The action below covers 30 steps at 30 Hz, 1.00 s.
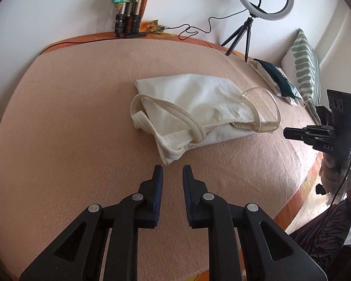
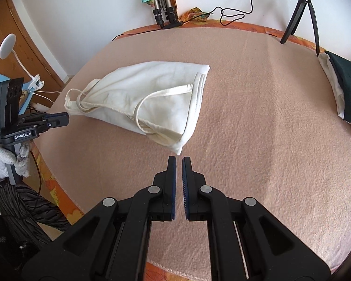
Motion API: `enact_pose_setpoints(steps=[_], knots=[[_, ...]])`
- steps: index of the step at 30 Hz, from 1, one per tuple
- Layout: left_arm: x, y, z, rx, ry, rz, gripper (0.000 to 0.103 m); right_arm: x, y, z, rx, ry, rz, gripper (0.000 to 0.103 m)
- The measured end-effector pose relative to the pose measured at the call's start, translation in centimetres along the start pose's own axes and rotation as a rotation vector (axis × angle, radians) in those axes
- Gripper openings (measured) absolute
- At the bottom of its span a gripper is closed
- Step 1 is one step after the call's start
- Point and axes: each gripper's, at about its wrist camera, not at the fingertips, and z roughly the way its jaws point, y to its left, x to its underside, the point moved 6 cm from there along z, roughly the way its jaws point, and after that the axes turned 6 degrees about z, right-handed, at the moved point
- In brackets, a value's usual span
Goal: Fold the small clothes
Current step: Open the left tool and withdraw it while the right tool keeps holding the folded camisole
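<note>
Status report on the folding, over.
Left gripper open, empty, short of the garment. Right gripper nearly shut, empty, just off its near corner. White top lies folded on the blanket, straps loose. Nothing in the way.

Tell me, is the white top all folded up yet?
Partly done: the white strappy cotton top lies doubled over on the pink blanket, straps sticking out. In hand: nothing; the left gripper is open, the right gripper nearly closed, both empty. Left: tucking straps and adding it to the folded pile.
</note>
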Motion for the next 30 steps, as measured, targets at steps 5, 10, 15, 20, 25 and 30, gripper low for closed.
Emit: enact_pose_setpoints(steps=[5,10,15,20,25,30], knots=[[0.2,-0.4,-3.0,0.02,-0.029,0.02,0.015,0.0,0.9,-3.4,-0.027,-0.073,-0.013,0.006],[-2.7,-1.4,-3.6,0.018,-0.088,0.057,0.015,-3.0,2.5,-3.3,-0.069,-0.125,-0.011,0.006],[-5.7,-2.4,-0.7,0.04,-0.099,0.069,0.015,-4.9,3.4,0.7,-0.056,-0.093,-0.013,0.006],[-6.2,-3.3,3.6,0.033,-0.034,0.107,0.015,-4.2,3.3,4.0,-0.003,-0.016,-0.044,0.006],[-4.0,-3.3,5.9,0.056,0.047,0.116,0.015,-1.9,1.4,4.9,0.027,0.058,-0.021,0.006],[-2.1,-3.1,5.1,0.065,0.076,0.154,0.015,-0.9,0.1,3.7,-0.003,0.072,0.011,0.006]])
